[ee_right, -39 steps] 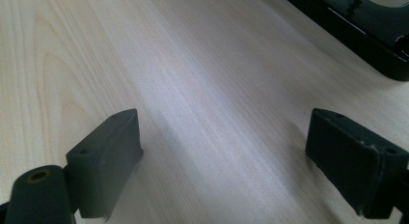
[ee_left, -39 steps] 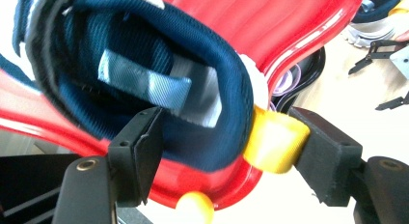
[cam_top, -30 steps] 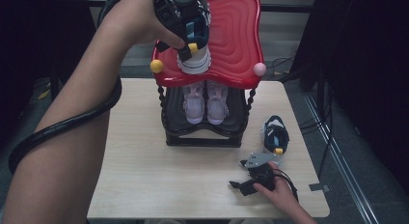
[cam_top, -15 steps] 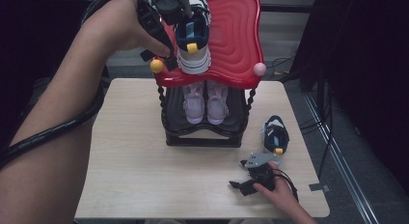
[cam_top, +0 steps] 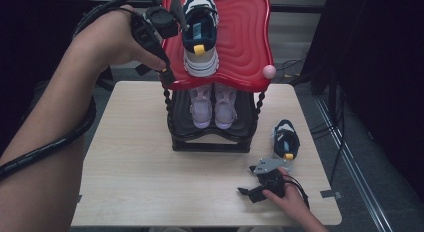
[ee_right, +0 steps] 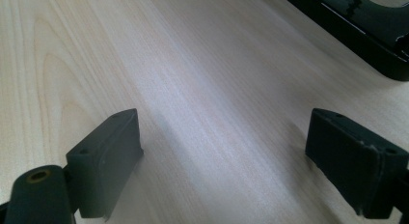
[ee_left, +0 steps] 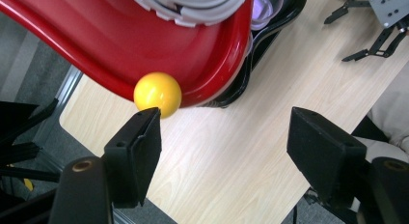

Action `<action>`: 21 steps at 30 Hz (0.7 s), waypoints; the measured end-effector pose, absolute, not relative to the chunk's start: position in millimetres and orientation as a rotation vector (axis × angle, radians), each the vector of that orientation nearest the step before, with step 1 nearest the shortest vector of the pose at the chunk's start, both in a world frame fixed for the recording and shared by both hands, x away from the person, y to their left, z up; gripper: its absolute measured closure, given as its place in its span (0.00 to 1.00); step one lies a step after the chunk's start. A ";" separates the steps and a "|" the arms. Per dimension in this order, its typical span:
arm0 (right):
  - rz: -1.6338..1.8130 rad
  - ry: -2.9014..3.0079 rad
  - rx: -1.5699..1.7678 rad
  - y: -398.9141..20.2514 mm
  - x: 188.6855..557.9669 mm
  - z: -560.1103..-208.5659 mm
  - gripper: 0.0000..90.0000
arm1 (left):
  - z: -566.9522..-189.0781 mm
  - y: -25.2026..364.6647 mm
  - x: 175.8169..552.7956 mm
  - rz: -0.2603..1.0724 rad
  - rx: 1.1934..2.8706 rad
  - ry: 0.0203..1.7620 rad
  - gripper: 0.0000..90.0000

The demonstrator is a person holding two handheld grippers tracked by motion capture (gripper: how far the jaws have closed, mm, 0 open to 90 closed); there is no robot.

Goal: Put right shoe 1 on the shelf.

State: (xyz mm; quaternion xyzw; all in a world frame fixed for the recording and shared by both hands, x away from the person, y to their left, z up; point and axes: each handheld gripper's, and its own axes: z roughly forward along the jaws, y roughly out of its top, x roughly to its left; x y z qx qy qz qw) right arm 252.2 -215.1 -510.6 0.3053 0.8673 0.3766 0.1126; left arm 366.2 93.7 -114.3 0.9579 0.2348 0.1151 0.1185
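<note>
A light wooden rectangular table stands on grey floor; black curtains hang at three o'clock, black cables trailing beside them.

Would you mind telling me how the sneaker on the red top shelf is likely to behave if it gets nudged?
The sneaker probably slides rather than rolls: its flat sole rests on the glossy shelf. It looks light and may tip sideways, being tall and narrow.

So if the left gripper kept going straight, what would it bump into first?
Probably the table. The left gripper stands open, pointing down past the yellow ball beside one jaw; depth is hard to judge, so that jaw might graze it.
</note>
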 end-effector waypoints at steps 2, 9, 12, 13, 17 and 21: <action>1.105 2.545 0.893 -215.2 252.3 -510.6 0.13 | -115.8 97.0 365.5 0.341 2.800 0.689 0.31; 1.108 2.542 0.892 -215.2 252.3 -510.8 0.13 | -123.8 105.2 362.2 0.324 2.810 0.705 0.31; 1.105 2.543 0.896 -215.3 251.4 -510.7 0.13 | -126.8 109.6 361.3 0.312 2.803 0.710 0.31; 1.106 2.542 0.894 -215.4 251.3 -510.7 0.13 | -128.1 110.8 360.5 0.311 2.795 0.719 0.31; 1.106 2.543 0.895 -215.5 251.1 -510.7 0.13 | -133.9 116.2 359.4 0.299 2.800 0.725 0.31; 1.105 2.542 0.896 -215.6 250.5 -510.7 0.13 | -140.8 123.9 358.8 0.297 2.795 0.734 0.31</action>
